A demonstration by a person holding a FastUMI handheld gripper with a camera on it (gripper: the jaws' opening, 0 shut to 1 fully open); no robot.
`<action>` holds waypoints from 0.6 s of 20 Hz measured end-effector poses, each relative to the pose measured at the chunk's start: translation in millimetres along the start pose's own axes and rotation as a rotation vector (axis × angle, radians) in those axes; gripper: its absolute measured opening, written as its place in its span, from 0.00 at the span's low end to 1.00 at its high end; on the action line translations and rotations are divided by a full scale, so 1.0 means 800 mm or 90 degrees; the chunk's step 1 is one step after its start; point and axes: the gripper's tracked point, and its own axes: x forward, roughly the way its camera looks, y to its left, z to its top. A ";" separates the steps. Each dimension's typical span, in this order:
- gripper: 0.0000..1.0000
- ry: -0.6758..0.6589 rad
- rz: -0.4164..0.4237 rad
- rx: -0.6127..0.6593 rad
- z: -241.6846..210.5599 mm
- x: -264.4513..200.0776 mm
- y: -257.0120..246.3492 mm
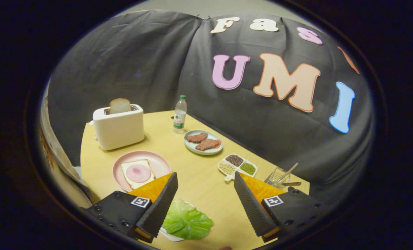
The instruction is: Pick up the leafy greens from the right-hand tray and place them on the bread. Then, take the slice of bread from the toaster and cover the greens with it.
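A green lettuce leaf (pixel 186 220) lies on a small white tray (pixel 170 236) between my fingers, close to the left one. My gripper (pixel 205 180) hangs open above it, not touching the leaf. Beyond the left finger sits a pink plate (pixel 157 160) holding a slice of bread (pixel 128 175) topped with a pink round of ham (pixel 138 172). At the table's far left stands a white toaster (pixel 118 130) with a slice of bread (pixel 120 105) poking up from its slot.
A plastic water bottle (pixel 180 114) stands right of the toaster. A pale green plate (pixel 203 148) carries two meat patties. A divided dish (pixel 237 165) of grains and a wire rack (pixel 278 177) with utensils lie beyond the right finger. The wooden table (pixel 201 184) ends at the black cloth wall.
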 end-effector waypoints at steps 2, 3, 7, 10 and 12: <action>1.00 0.023 0.020 -0.009 -0.019 0.007 0.009; 1.00 0.037 0.032 -0.011 -0.028 0.011 0.013; 1.00 0.089 0.068 -0.016 -0.067 0.026 0.026; 1.00 0.118 0.085 -0.026 -0.089 0.032 0.035; 1.00 0.137 0.097 -0.030 -0.105 0.035 0.040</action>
